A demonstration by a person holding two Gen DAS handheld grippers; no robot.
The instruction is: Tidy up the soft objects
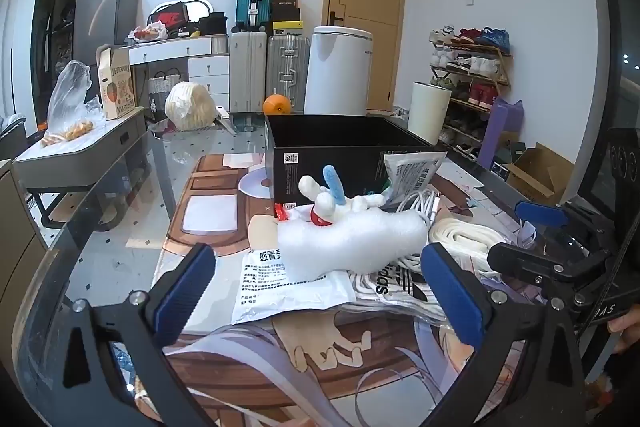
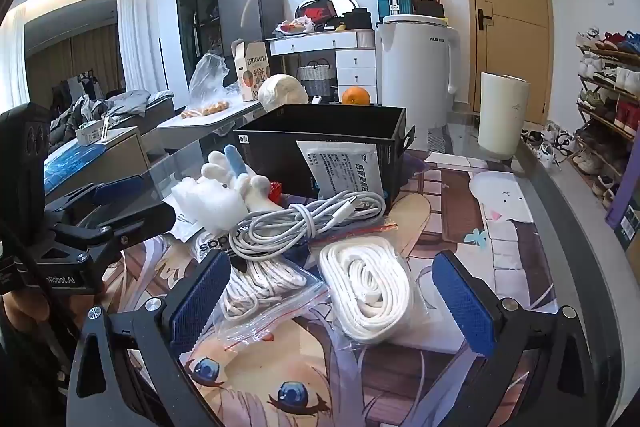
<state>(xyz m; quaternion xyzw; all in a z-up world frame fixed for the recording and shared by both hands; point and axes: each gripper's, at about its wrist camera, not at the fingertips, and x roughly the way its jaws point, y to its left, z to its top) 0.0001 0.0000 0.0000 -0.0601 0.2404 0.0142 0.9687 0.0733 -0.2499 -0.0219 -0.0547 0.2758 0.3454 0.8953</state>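
Both grippers gaping, empty: left gripper (image 1: 318, 289) low-centre facing foam wrap (image 1: 352, 243) mid-frame; right gripper (image 2: 340, 297) straddling rope coil (image 2: 366, 293). Judged pre-grasp; next, close, lift into black box (image 2: 320, 147).

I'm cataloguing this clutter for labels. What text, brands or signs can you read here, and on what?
"AUX": white appliance.
"adidas", partly hidden: clear bag.
"感冒": white packet; its small print is unreadable.
"nRobot.AI": left gripper.
Print on black box and grey sachet: too small.
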